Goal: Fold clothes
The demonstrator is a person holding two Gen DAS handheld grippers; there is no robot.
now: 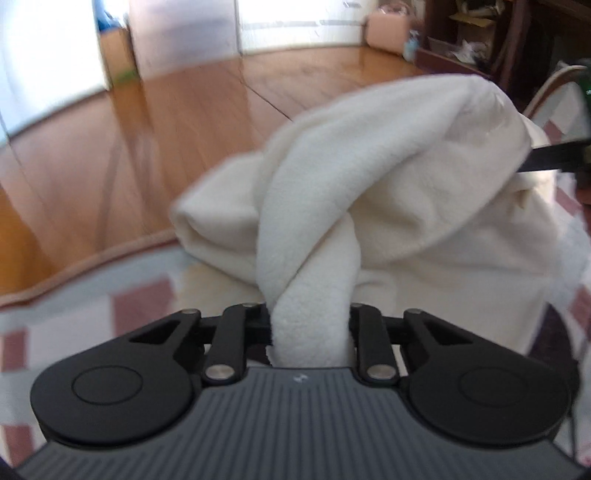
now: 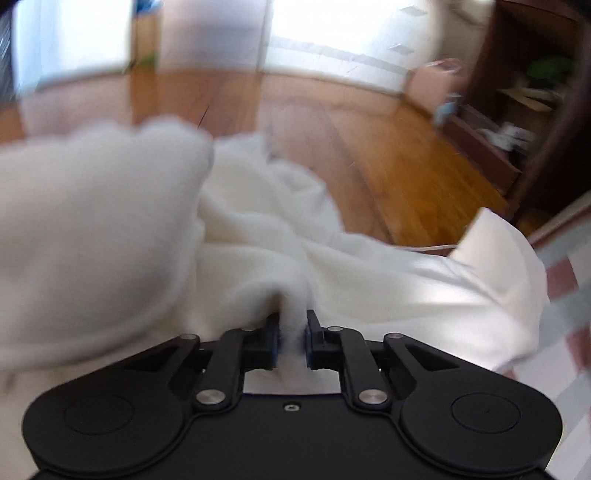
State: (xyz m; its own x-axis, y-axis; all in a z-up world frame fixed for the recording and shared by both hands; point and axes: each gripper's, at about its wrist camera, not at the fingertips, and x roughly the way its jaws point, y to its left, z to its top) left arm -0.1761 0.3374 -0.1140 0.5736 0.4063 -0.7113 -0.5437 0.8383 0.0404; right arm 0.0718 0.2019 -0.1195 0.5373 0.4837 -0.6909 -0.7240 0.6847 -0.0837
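A cream fleece garment [image 1: 388, 177] lies bunched on a checked blanket [image 1: 140, 299]. In the left wrist view a thick roll of its fleece runs straight between the two black fingers of my left gripper [image 1: 310, 325], which is shut on it. The right wrist view shows the same white garment [image 2: 110, 240], blurred, heaped in front of the camera. My right gripper [image 2: 293, 338] is shut on a small pinched fold of it, with the blue pads [image 2: 275, 338] pressing from both sides. A black finger of the right gripper [image 1: 546, 157] pokes into the garment's far right side.
Wooden floor [image 1: 129, 147] lies beyond the blanket's edge. A dark shelf unit [image 2: 517, 122] with clutter stands at the right, next to a pink box [image 1: 388, 29]. Bright windows fill the back wall. A chair back [image 1: 554, 85] shows at the right.
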